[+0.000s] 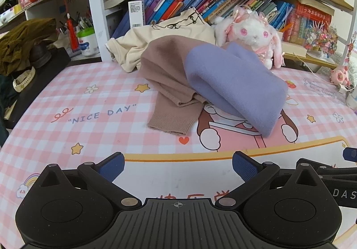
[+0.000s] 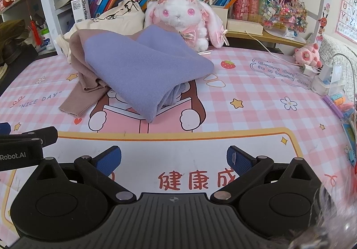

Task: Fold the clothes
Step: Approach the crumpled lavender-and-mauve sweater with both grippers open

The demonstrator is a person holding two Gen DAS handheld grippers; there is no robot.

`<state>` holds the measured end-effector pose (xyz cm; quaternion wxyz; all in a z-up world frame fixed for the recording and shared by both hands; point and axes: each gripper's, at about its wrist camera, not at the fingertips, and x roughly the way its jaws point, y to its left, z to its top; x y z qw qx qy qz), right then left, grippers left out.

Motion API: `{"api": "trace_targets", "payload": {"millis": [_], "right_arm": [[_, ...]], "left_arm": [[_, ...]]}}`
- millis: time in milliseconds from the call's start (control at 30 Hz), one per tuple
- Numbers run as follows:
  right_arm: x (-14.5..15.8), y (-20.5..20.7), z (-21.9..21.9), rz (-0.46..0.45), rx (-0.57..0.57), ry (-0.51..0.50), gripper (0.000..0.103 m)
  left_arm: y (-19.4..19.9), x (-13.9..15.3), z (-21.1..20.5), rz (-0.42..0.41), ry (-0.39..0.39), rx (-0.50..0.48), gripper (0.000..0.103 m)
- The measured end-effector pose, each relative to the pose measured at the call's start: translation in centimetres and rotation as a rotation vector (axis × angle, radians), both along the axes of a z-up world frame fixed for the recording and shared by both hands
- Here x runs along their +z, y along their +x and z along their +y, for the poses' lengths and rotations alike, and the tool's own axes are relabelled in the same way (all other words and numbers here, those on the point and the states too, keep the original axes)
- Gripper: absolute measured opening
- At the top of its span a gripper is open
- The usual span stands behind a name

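Progress looks near zero: purple garment (image 2: 142,70) sits loosely bunched mid-bench, draped over a tan knit (image 1: 169,83), cream one (image 1: 160,36) heaped behind. My left hand-held gripper (image 1: 178,167) and right hand-held gripper (image 2: 174,159) both spread, empty, short of the pile. All folding remains.

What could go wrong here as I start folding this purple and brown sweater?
The sweater lies bunched against the plush rabbit, so pulling it could topple the toy. Its brown sleeve sits partly under the purple part and may drag unevenly. Both the left gripper and right gripper are open, holding nothing.
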<state>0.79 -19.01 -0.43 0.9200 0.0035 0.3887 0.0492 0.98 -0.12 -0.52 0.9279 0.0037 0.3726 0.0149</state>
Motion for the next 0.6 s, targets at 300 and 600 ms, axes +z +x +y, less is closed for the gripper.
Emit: {"api": "trace_targets", "payload": {"millis": [300,600], "right_arm": [[-0.18,0.16,0.09,0.007,0.009,-0.001,0.102],[-0.36,0.24,0.17,0.019,0.010,-0.007,0.102]], "left_arm": [[-0.16,-0.16,-0.01,0.009,-0.006,0.000,0.103],[-0.62,-0.33,-0.17,0.013,-0.007,0.003,0.103]]}}
